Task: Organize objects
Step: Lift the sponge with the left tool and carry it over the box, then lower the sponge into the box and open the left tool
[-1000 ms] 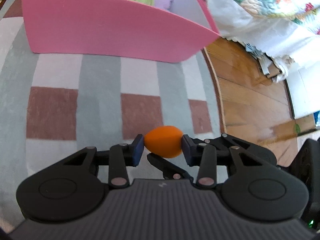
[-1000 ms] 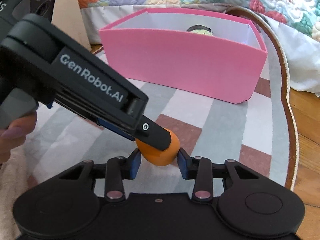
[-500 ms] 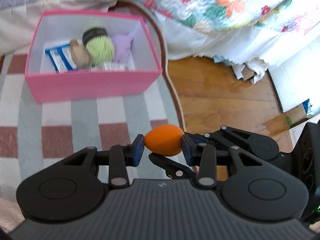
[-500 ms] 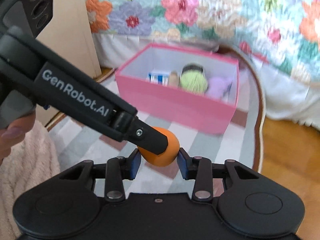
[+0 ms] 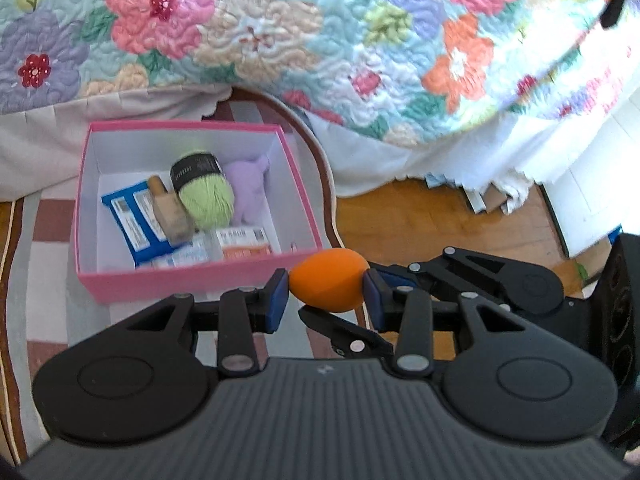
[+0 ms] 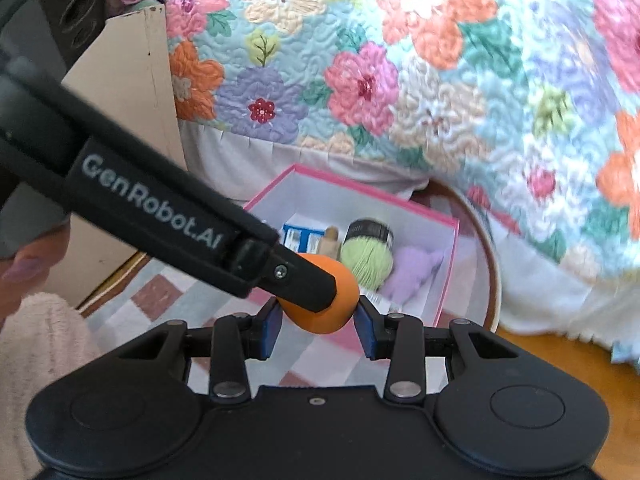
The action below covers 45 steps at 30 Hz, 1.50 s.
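Note:
An orange egg-shaped ball (image 5: 328, 280) hangs in the air, pinched from two sides. My left gripper (image 5: 326, 294) is shut on it, blue pads against both ends. My right gripper (image 6: 318, 322) is shut on the same orange ball (image 6: 320, 316), whose top is hidden by a left finger (image 6: 160, 216) crossing over it. Below and beyond stands an open pink box (image 5: 200, 280) holding a green yarn ball (image 5: 206, 196), a purple plush (image 5: 250, 190), a blue packet (image 5: 132, 216) and a beige bottle (image 5: 170, 212). In the right wrist view the pink box (image 6: 444, 276) lies just past the ball.
A flowered quilt (image 5: 360, 40) hangs over the bed behind the box. The box stands on a striped rug (image 5: 44, 216) edged by wooden floor (image 5: 420, 216). A cardboard panel (image 6: 132, 92) leans at the left. A hand (image 6: 24, 264) and a pink fluffy sleeve (image 6: 40, 340) are at the lower left.
Both grippers have risen together with the orange ball still pinched between them. The pink box, first seen side-on and close, now lies lower and farther off with its contents showing.

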Each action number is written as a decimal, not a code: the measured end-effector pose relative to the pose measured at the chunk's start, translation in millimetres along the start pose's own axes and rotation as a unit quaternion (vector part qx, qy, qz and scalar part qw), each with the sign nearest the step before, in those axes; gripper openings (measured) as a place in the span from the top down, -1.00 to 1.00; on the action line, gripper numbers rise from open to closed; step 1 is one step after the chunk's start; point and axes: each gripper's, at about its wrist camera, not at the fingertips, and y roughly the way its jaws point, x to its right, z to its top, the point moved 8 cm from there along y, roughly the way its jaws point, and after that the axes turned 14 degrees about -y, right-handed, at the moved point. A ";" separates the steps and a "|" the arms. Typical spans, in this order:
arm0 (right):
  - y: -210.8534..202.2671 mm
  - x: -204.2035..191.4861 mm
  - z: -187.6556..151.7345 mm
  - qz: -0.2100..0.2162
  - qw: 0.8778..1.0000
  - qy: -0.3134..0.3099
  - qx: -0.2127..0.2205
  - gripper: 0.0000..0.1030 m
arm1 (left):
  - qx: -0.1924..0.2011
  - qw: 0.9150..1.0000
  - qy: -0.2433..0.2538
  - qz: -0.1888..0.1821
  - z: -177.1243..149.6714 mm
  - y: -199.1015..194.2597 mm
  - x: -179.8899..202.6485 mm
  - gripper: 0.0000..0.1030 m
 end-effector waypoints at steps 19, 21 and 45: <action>160.8 61.6 -12.9 0.004 0.994 0.068 -0.088 0.15 | -0.014 0.996 -0.088 0.018 61.8 150.6 -70.2 0.24; 168.4 61.4 -16.5 -0.001 0.994 0.067 -0.082 0.15 | -0.018 0.995 -0.096 0.021 61.2 157.7 -76.5 0.23; 185.6 68.0 -47.0 0.022 0.990 0.120 -0.068 -0.14 | -0.009 0.989 -0.141 0.038 47.1 187.5 -120.1 0.20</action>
